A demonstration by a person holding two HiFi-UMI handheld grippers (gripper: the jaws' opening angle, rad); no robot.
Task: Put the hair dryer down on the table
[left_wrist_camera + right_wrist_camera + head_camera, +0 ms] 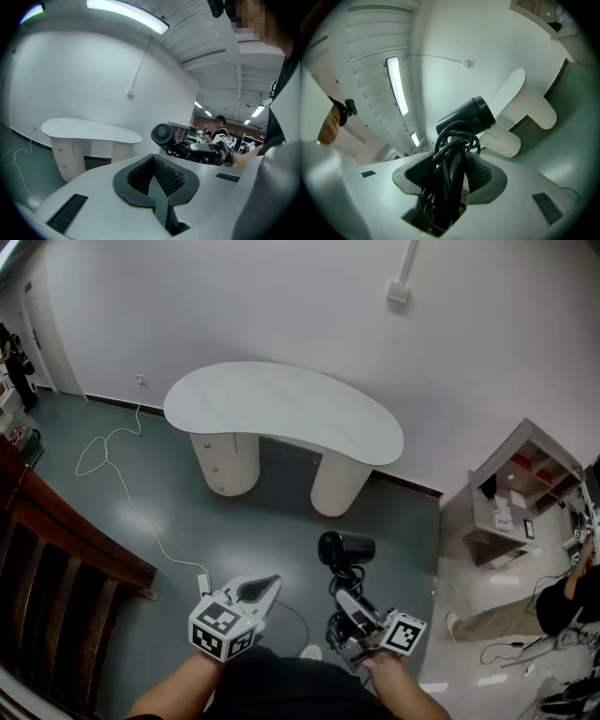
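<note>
My right gripper point(350, 603) is shut on a black hair dryer point(345, 547). In the right gripper view point(449, 174) its handle and wound black cord fill the gap between the pads, and the barrel point(467, 117) sticks out beyond them. The dryer hangs in the air above the floor, well short of the white kidney-shaped table point(281, 409), whose top is bare. My left gripper point(262, 591) is held low at the left, shut with nothing in it point(157, 180). In that view the dryer's rear grille point(162, 134) shows to the right of the table point(89, 129).
A white cable point(112, 470) runs across the grey-green floor to a power strip point(203, 581). Dark wooden furniture point(47, 559) stands at the left. A grey shelf unit point(516, 488) stands at the right, with a seated person point(562, 601) beyond it.
</note>
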